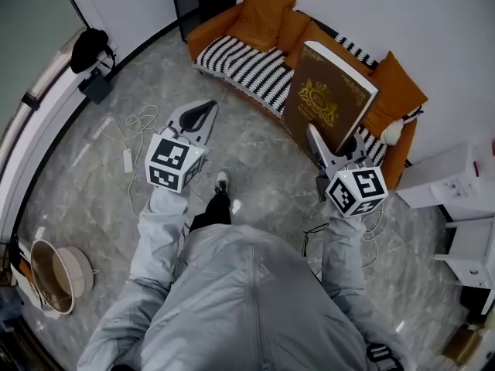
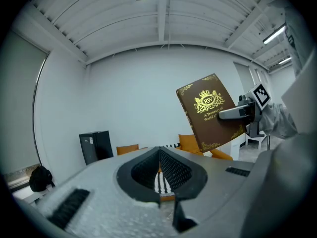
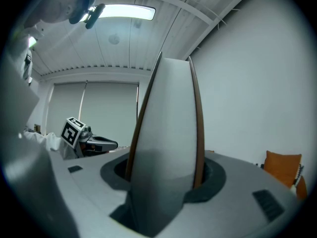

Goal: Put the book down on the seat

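A thick brown book with a gold crest stands upright in my right gripper, which is shut on its lower edge; it hangs in front of the right half of the orange sofa. In the right gripper view the book's page edge fills the space between the jaws of the gripper. The sofa seat wears a black-and-white striped throw. My left gripper is held over the floor left of the book, shut with nothing in it. Its camera sees the book up at the right.
Orange cushions line the sofa back, and a white object lies at its right end. White furniture stands at the right. A white cable with a charger lies on the marble floor; a round basket sits at the lower left.
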A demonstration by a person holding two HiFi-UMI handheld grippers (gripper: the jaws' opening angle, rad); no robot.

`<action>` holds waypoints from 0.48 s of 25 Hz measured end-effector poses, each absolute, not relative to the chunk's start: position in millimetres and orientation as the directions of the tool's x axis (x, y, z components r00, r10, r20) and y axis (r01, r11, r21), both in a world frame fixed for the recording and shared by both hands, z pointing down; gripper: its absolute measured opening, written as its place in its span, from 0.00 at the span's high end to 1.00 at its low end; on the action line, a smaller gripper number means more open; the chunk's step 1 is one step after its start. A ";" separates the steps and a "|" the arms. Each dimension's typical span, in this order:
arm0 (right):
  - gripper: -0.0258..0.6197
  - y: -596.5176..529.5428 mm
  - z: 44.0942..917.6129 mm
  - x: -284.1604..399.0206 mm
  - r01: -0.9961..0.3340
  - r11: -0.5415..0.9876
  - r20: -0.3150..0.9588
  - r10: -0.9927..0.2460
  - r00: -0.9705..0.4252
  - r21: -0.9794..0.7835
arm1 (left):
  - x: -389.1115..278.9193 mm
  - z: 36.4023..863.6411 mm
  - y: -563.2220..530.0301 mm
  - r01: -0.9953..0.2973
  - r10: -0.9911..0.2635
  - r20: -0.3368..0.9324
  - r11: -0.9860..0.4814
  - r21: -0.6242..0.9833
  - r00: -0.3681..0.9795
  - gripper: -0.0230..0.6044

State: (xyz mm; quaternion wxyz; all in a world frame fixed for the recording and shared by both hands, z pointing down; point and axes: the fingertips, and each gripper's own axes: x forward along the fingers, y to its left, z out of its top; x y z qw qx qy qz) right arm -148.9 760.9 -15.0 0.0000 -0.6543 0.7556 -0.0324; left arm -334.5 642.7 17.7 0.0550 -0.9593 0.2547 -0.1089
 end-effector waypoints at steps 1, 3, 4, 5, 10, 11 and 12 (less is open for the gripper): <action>0.58 759.4 -12.8 -147.4 -0.989 0.141 0.046 -0.989 -0.143 -0.051 | -332.3 19.7 640.9 -0.475 -0.499 0.182 -0.865 -0.159 0.847 0.92; 0.58 755.7 -7.9 -143.2 -0.989 0.139 0.053 -0.989 -0.141 -0.053 | -326.8 24.7 636.4 -0.473 -0.496 0.185 -0.867 -0.154 0.849 0.92; 0.58 752.9 -6.1 -140.4 -0.989 0.137 0.056 -0.989 -0.140 -0.054 | -323.6 26.9 633.2 -0.472 -0.494 0.186 -0.869 -0.151 0.849 0.92; 0.58 749.1 -5.1 -137.3 -0.989 0.135 0.060 -0.989 -0.138 -0.055 | -320.2 28.4 629.1 -0.470 -0.491 0.187 -0.870 -0.147 0.851 0.92; 0.58 724.8 -3.9 -122.8 -0.991 0.120 0.065 -0.990 -0.123 -0.053 | -306.6 33.9 601.0 -0.463 -0.481 0.190 -0.876 -0.136 0.856 0.92; 0.58 722.8 -1.1 -119.9 -0.992 0.117 0.063 -0.991 -0.120 -0.051 | -304.0 36.6 598.4 -0.461 -0.480 0.188 -0.877 -0.138 0.857 0.92; 0.58 721.5 2.6 -117.0 -0.992 0.114 0.062 -0.991 -0.117 -0.049 | -301.4 40.1 596.5 -0.458 -0.478 0.186 -0.878 -0.140 0.858 0.92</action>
